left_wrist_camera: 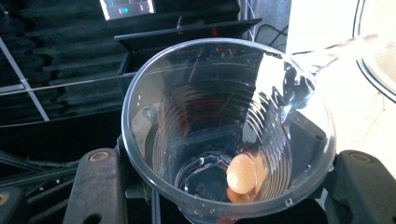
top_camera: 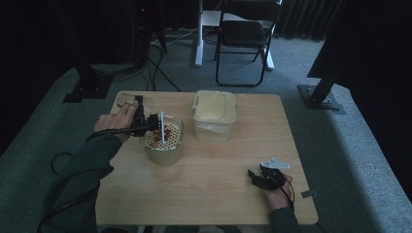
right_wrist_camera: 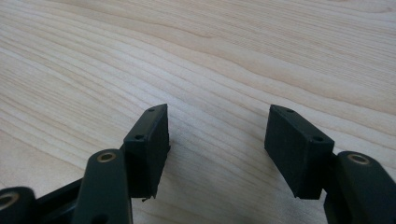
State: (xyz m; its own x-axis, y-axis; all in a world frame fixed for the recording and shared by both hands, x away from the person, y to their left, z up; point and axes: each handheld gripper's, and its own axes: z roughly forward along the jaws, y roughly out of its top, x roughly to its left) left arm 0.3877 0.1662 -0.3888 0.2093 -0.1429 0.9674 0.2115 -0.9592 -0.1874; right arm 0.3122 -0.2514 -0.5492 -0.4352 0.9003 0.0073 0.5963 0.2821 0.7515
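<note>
**Left claw tipping a clear cup over the round container; right claw idle**

Over the round container (top_camera: 163, 138), in the high view, the left claw (top_camera: 148, 125) holds a clear plastic cup (top_camera: 156, 127) tilted towards the container's mouth, a posture that suits pouching contents across. The container already holds reddish-brown pieces. Behind and to the right of it stands a square tub (top_camera: 214, 115) with pale contents. The right claw (top_camera: 265, 177) rests on the tabletop (top_camera: 209, 184) well apart from the container, toward the near right corner, judged to be parked out of the pouring path.

In the left gripper view, the jaws are clamped on the cup (left_wrist_camera: 229, 126) from both sides, near its base. A few rounded pieces (left_wrist_camera: 243, 177) lie at the cup's bottom, so emptying appears incomplete. The grip low on the wall keeps the rim free.

In the right gripper view, the right claw (right_wrist_camera: 217, 140) stands apart, holding nothing, above bare wood (right_wrist_camera: 196, 56).
</note>
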